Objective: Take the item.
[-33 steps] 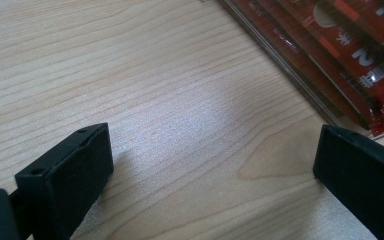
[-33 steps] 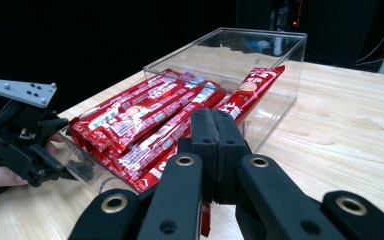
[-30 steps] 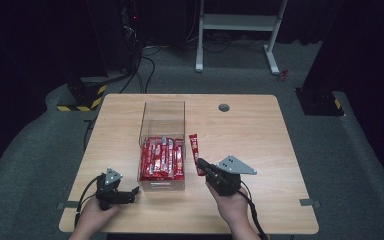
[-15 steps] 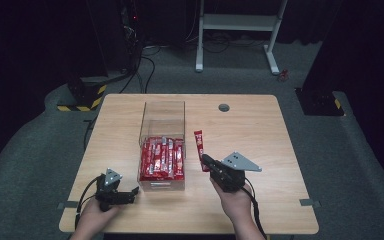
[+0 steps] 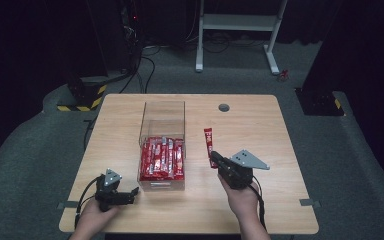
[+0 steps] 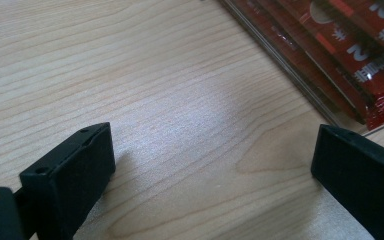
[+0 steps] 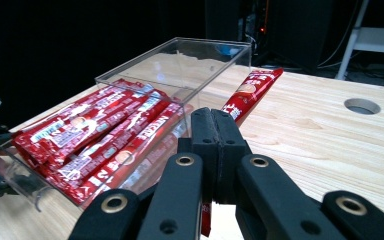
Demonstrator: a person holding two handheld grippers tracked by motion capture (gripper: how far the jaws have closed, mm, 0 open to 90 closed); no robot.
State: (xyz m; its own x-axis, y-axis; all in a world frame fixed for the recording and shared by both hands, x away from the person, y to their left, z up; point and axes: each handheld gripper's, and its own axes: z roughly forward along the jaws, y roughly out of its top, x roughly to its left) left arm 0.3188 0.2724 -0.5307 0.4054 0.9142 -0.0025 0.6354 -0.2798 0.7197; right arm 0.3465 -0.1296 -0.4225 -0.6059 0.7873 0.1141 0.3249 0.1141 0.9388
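A clear plastic box [image 5: 162, 112] stands on the wooden table, its near half holding several red stick packets [image 5: 162, 159]. One more red stick packet [image 5: 209, 142] is to the right of the box, and my right gripper [image 5: 214, 158] is shut on its near end. In the right gripper view the jaws [image 7: 216, 117] are pressed together, and the packet [image 7: 252, 87] runs forward from them beside the box [image 7: 180, 47]. My left gripper [image 5: 132, 192] rests on the table left of the box's front corner. Its jaws stand open [image 6: 215, 165] over bare wood, the box's packets [image 6: 350, 45] just beyond.
A round cable hole [image 5: 224, 107] lies in the table's far part, right of the box. Bare wood [image 5: 280, 200] spreads to the right and along the front edge. Beyond the table are dark floor, cables and a white frame.
My right gripper has shifted a little to the right, away from the box, taking the single red packet with it. The left gripper has stayed put.
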